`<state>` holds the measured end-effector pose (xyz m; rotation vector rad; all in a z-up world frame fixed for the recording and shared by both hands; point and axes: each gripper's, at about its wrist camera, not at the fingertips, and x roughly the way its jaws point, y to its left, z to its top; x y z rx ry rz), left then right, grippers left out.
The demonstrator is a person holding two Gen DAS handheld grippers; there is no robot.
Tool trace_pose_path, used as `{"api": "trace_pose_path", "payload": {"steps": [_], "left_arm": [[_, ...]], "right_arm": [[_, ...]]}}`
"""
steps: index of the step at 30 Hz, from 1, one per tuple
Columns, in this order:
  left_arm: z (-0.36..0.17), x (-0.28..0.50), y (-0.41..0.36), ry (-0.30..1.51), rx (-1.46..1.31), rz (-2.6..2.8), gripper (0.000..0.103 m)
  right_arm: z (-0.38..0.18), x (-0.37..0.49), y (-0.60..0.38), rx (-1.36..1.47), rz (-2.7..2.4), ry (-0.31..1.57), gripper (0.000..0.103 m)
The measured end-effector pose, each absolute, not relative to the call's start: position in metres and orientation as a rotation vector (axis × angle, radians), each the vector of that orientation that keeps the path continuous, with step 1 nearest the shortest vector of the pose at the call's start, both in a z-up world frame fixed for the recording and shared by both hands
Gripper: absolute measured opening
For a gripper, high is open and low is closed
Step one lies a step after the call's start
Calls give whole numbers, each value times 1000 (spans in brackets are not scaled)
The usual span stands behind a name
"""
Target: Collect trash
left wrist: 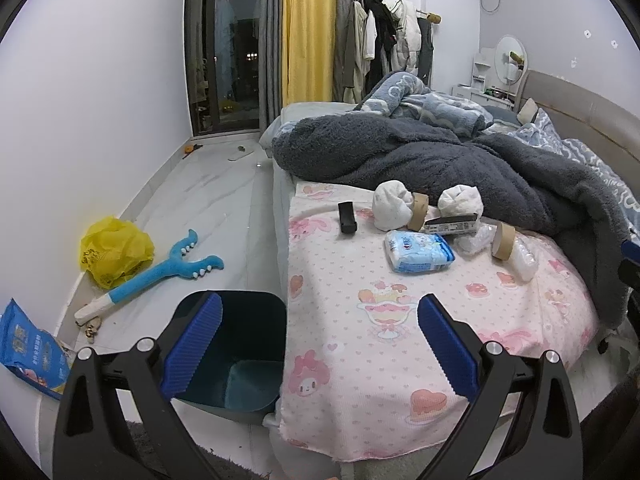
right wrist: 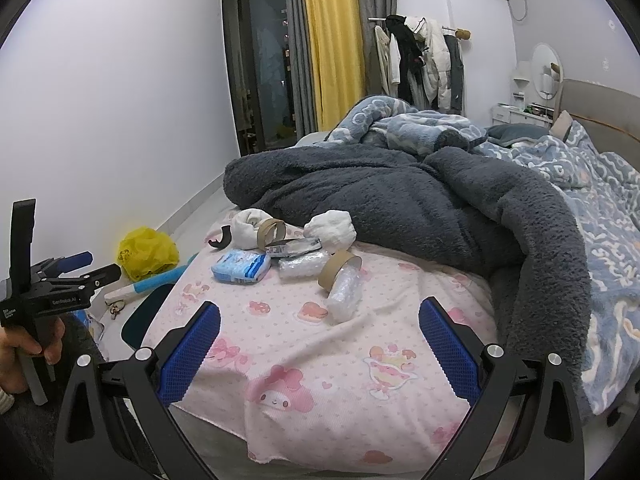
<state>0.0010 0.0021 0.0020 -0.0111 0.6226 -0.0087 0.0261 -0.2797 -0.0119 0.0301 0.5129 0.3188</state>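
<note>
Tongs (left wrist: 320,344) (right wrist: 320,352) wide (both) above bedspread (right wrist: 360,360)

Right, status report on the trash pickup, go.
Left gripper and right gripper open, empty. Cardboard tape cores, bubble wrap, tissue pack on pink blanket. Bin beside bed, nothing blocking.

Pink cartoon-print cloth (left wrist: 400,360), dark grey blanket (left wrist: 440,160), teal bin (left wrist: 240,360), yellow bag (left wrist: 114,250).

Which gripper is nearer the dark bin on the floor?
Left. The left gripper hangs by the bed's corner with the bin just below its left finger; the right gripper sits over the pink sheet, further right.
</note>
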Motion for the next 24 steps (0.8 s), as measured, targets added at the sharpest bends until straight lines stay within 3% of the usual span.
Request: {"api": "trace_pose_path", "payload": {"steps": [24], "left_arm": [[0, 11, -6, 628, 16, -48, 99]], "right_arm": [[-20, 45, -266, 40, 337, 532, 100]]}}
